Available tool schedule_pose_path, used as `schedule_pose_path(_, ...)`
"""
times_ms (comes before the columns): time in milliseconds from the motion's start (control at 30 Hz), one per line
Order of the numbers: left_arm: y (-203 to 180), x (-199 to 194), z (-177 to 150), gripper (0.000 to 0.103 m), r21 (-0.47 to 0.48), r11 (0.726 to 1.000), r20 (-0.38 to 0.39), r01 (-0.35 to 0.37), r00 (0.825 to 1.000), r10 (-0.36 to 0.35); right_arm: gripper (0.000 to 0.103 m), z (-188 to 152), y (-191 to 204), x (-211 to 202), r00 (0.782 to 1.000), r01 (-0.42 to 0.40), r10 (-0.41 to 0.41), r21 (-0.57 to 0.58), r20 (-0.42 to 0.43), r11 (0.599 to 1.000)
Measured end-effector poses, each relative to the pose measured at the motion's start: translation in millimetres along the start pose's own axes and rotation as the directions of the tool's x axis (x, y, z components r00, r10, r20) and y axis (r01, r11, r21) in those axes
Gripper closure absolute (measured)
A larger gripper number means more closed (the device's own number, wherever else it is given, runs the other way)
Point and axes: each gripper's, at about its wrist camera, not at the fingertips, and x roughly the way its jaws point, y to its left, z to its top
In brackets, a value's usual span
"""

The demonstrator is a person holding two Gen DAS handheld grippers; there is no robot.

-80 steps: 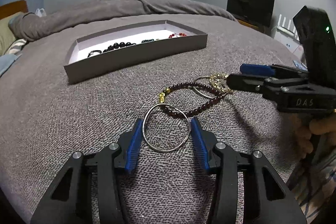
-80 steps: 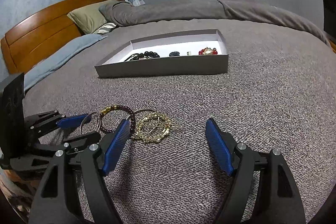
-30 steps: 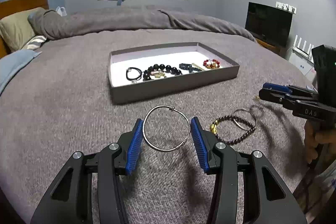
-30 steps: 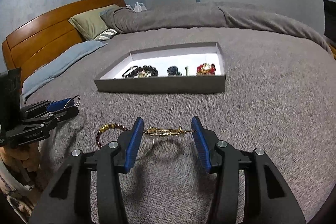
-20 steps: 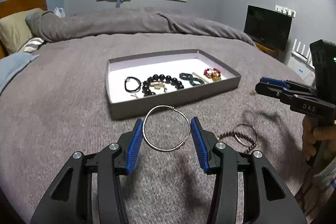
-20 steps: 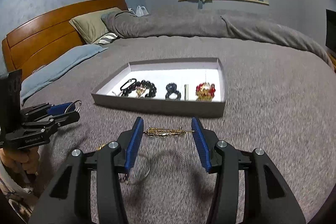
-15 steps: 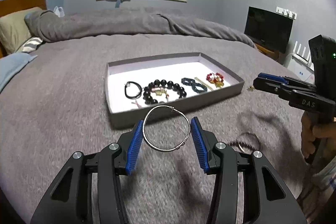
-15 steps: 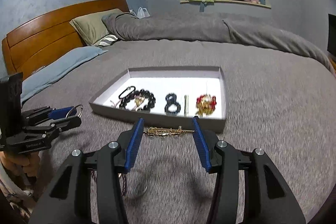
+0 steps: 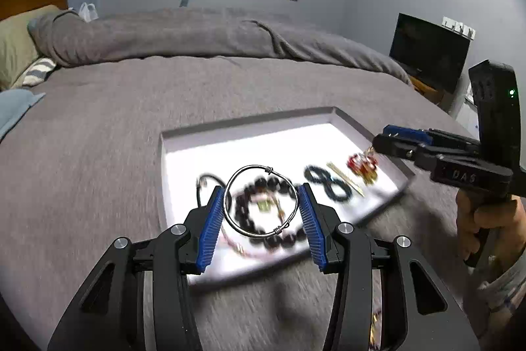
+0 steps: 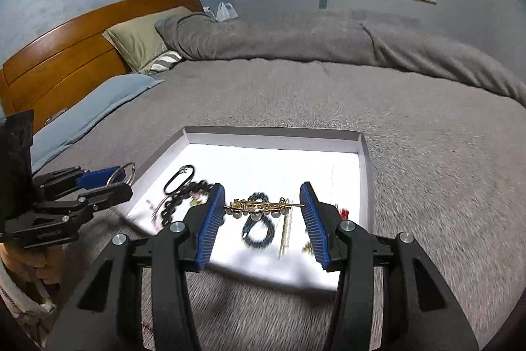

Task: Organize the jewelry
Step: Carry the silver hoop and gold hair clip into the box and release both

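My left gripper [image 9: 261, 203] is shut on a silver hoop bangle [image 9: 251, 167], held above the near left part of the grey jewelry tray [image 9: 230, 127]. My right gripper [image 10: 263, 206] is shut on a gold pearl hair clip [image 10: 259, 205], held edge-on above the tray's [image 10: 273, 134] near middle. In the tray lie a black bead bracelet [image 9: 279, 239], a thin black loop [image 10: 179, 175], a dark blue twisted band [image 9: 328, 185], a gold bar pin [image 10: 286, 231] and a red-gold piece [image 9: 363, 165]. Each gripper shows in the other's view, the right one [image 9: 378, 144] and the left one [image 10: 126, 178].
The tray sits on a grey bedspread [image 10: 427, 153]. Pillows [image 10: 141, 35] and a wooden headboard [image 10: 65, 55] lie at the far left, a rolled duvet [image 9: 197, 32] behind. A TV [image 9: 430, 51] stands right. A gold-beaded piece [image 9: 374, 328] lies on the bedspread below my left gripper.
Both grippers have moved forward with their pieces and now hang over the tray, which was ahead of them before. The loose bracelets on the bedspread have dropped behind.
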Motion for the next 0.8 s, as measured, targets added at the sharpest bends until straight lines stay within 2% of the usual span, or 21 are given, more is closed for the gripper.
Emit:
schedule_pose_path(200,3.7,36.2,33.4,0.055,0.045,0.999,-0.054,-0.014,0.998,0.016,0.055,29.3,-19.1,43.5,0.997,0.001,0.001,0.020,-0.083,1.000)
schedule_pose_path(400,9.8,79.4,52.3,0.055,0.025,1.000,-0.159,-0.008,0.987,0.012,0.055,44.2,-34.4,74.1,0.985,-0.008,0.019,0.064,-0.170,0.998)
schedule_pose_path(600,18.4,108.2,62.1,0.055,-0.019,1.000,-0.259,0.002,0.966,-0.007,0.055,52.7,-39.2,96.6,0.970,0.003,0.016,0.078,-0.242,0.997)
schedule_pose_path(800,19.8,132.6,58.0,0.055,-0.005,1.000,-0.360,-0.007,0.933,0.004,0.055,49.3,-41.3,108.9,0.958,0.033,-0.012,0.067,-0.288,0.997)
